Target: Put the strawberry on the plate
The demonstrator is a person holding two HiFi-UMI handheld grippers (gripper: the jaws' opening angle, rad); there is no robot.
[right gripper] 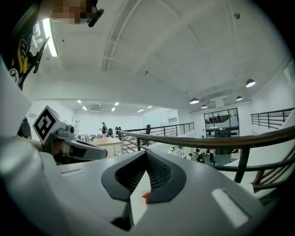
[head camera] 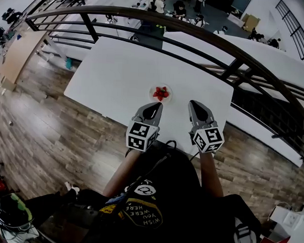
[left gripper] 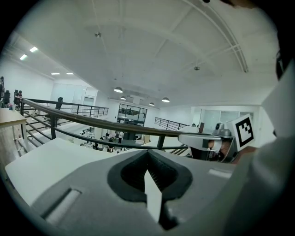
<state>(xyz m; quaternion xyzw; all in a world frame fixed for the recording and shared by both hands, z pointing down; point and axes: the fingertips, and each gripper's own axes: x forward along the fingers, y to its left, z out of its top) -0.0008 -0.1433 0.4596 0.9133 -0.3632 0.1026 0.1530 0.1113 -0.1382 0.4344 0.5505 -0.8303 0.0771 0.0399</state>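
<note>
The strawberry [head camera: 161, 93] sits on the plate [head camera: 169, 87] on the table [head camera: 114, 71].

Just ahead of my left gripper [head camera: 154, 106] the strawberry [head camera: 161, 93] is bright red with a hint of green, on a plate [head camera: 169, 87] that reads pale, nearly white. The table [head camera: 114, 66] under both grippers is plain white. The left gripper and the right gripper [head camera: 196, 105] have grey shells and black ribbed pads. Each carries a cube [head camera: 141, 135] of black-and-white square markers. Far out to the left of the left gripper the floor [head camera: 51, 124] is brown wood-grain planking. Beyond the table the railing [head camera: 146, 15] has dark bars and a brown top rail. Behind the grippers the person's shirt [head camera: 161, 187] is black with yellow print.
</note>
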